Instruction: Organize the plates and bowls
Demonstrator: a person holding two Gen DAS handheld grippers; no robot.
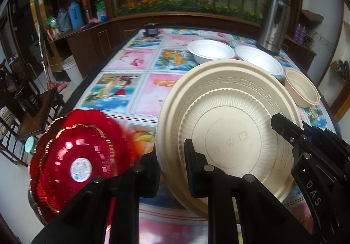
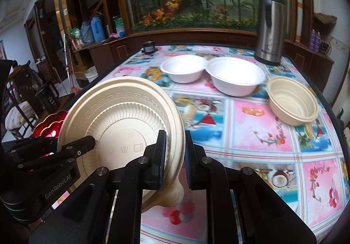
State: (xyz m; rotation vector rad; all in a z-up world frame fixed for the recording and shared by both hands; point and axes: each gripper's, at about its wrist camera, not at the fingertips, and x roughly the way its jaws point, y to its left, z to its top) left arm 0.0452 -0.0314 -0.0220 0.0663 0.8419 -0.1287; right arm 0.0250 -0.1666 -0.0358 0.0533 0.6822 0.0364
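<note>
A large cream plate (image 1: pixel 227 117) with a smaller ribbed cream plate nested on it stands tilted on edge above the table. My left gripper (image 1: pixel 171 169) has its jaws around the plates' left rim. My right gripper (image 2: pixel 175 160) has its jaws around the right rim of the same cream plate (image 2: pixel 122 112), with a small gap showing at the right finger. A stack of red scalloped plates (image 1: pixel 76 160) lies at the left, also in the right wrist view (image 2: pixel 51 128). Two white bowls (image 2: pixel 183 67) (image 2: pixel 236 77) and a cream bowl (image 2: pixel 293 99) sit farther back.
A steel thermos jug (image 2: pixel 271 29) stands at the table's far right corner. A small dark object (image 2: pixel 148 46) sits at the far left edge. The table has a colourful picture cloth (image 2: pixel 251 134). Chairs (image 2: pixel 24 99) stand to the left of the table.
</note>
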